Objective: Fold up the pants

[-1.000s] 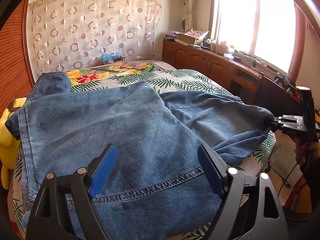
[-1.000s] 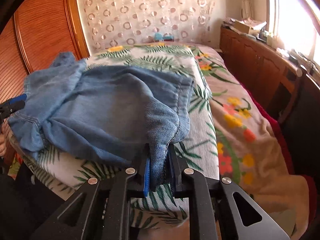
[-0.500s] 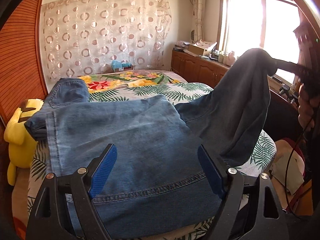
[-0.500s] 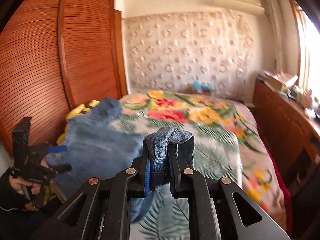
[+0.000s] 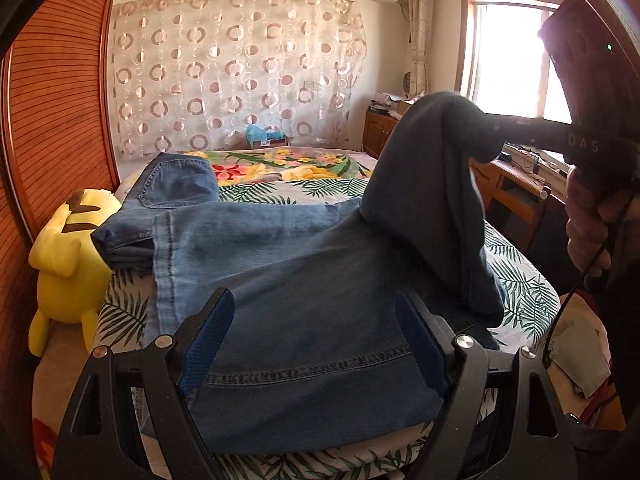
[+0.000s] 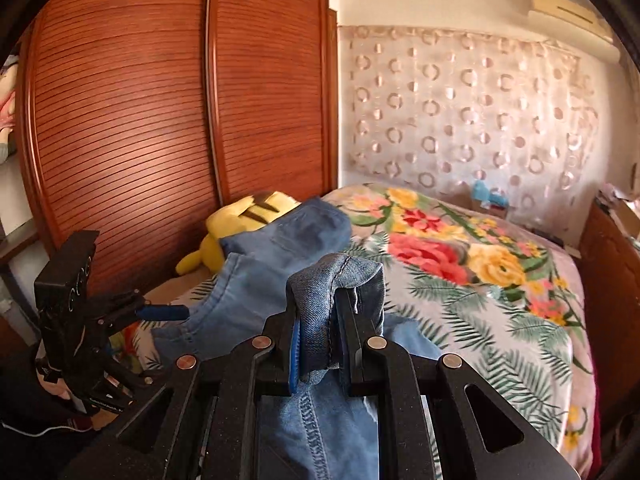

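Observation:
Blue denim pants (image 5: 280,280) lie spread across the near part of the bed, one end folded at the far left. My left gripper (image 5: 316,336) hovers open just above the near hem, nothing between its blue pads. My right gripper (image 6: 320,336) is shut on a bunched fold of the pants (image 6: 336,280) and holds it lifted well above the bed. In the left wrist view that lifted part (image 5: 436,184) hangs as a dark peak from the right gripper (image 5: 500,136), which a hand (image 5: 592,220) holds. The left gripper (image 6: 160,312) shows at the left of the right wrist view.
The bed (image 5: 280,168) carries a floral and palm-leaf cover. A yellow plush toy (image 5: 68,256) sits at the bed's left edge against a wooden slatted wardrobe (image 6: 160,120). Wooden cabinets (image 5: 520,192) run under the window on the right. A patterned curtain (image 5: 240,72) hangs behind.
My right gripper has risen and swung toward the left with the denim fold, pulling that part of the pants off the bed into a peak. My left gripper drew back slightly and stayed open.

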`<state>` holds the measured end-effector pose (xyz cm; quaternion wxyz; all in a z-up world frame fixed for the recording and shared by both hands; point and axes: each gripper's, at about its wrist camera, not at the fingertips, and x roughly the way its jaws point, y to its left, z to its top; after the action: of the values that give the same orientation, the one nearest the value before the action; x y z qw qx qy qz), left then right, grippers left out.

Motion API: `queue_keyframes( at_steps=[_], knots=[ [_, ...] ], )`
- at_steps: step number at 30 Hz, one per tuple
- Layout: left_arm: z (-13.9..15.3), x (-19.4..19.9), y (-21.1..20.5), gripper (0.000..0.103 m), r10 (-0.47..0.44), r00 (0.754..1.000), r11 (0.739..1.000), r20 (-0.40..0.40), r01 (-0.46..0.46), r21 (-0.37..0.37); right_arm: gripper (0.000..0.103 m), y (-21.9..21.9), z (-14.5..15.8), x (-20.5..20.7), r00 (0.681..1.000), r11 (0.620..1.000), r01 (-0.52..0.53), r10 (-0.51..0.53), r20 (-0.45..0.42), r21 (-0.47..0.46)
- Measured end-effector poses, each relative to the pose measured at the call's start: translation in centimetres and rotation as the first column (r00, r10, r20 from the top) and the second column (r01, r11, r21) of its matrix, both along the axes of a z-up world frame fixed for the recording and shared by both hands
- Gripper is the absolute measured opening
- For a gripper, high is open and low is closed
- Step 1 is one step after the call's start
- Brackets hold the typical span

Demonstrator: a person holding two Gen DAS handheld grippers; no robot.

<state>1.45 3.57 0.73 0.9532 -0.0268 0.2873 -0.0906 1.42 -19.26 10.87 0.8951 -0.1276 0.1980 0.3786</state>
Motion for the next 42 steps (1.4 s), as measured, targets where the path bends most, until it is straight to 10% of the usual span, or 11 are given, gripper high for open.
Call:
queue_keyframes(
  at_steps=[15,26,31,42],
  knots=[
    [-1.3,0.3,1.5,0.083,0.027,0.999,0.999,-0.022,-0.027,-0.018,0.042,-0.7,-1.3,3.7,0.999,0.999,0.008,-0.01,-0.052,-0.045],
    [-3.9,1.7,1.7,0.082,0.008,0.996,1.0,-0.089,-0.01,-0.024,0.043,-1.0,-5.2,5.6,0.984,0.992,0.093,-0.105,-0.144,-0.088],
    [-5.2,2.3,2.0,0.05,-0.01,0.993,0.999,-0.12,0.006,-0.033,0.043,0.3,-7.1,6.8,0.973,0.989,0.089,-0.112,-0.203,-0.12],
    [-6.3,2.1,1.6,0.018,-0.043,0.991,0.999,-0.127,0.041,-0.016,0.043,2.6,-9.4,7.5,0.929,0.986,0.065,-0.117,-0.352,-0.156]
  ],
)
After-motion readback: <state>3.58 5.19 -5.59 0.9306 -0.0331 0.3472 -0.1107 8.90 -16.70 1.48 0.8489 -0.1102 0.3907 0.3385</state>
